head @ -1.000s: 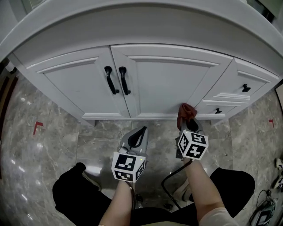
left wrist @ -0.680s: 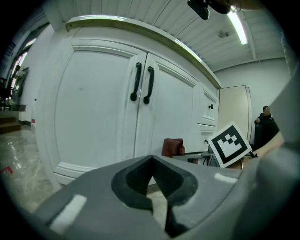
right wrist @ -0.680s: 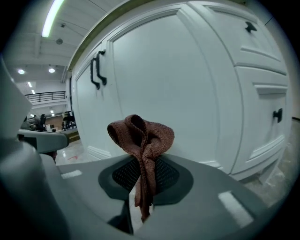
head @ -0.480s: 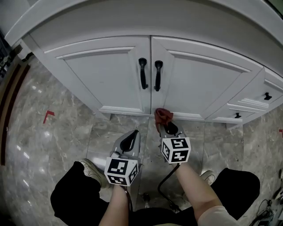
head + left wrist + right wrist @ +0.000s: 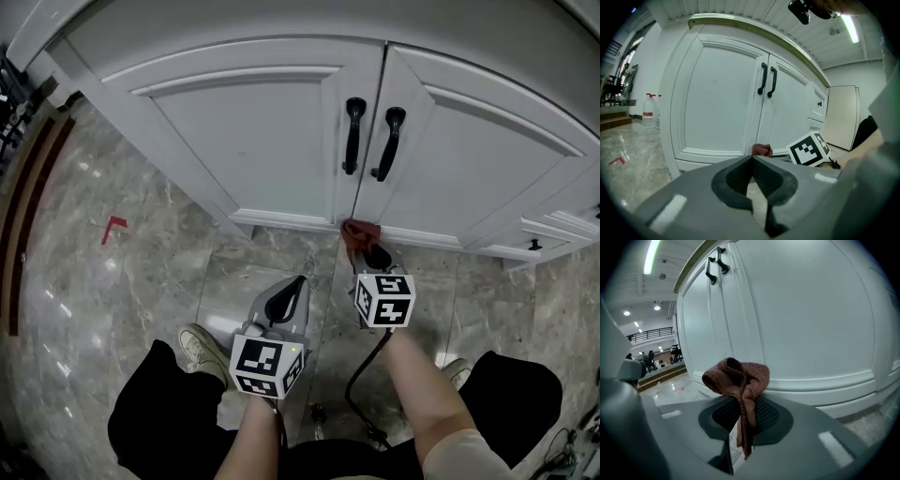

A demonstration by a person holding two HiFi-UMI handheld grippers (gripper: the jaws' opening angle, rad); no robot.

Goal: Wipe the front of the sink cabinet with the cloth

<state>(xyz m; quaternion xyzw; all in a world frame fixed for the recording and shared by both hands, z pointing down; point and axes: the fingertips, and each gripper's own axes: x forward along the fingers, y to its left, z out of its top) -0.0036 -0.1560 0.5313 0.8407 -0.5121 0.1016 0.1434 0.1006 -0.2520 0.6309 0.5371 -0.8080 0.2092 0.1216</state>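
Observation:
The white sink cabinet fills the top of the head view, its two doors meeting at a pair of black handles. My right gripper is shut on a reddish-brown cloth, bunched against the bottom rail where the doors meet. In the right gripper view the cloth hangs from the shut jaws, close to the door panel. My left gripper hovers over the floor, shut and holding nothing. The left gripper view shows the doors, the cloth and the right gripper's marker cube.
Grey marble floor lies before the cabinet, with a red tape mark at left. Drawers with black knobs sit at the right. My shoes and a black cable lie below the grippers. Bottles stand far left.
The right gripper has carried the cloth leftward along the cabinet's bottom rail, from under the drawers to the seam between the doors. The view followed left; the left gripper stayed shut beside it.

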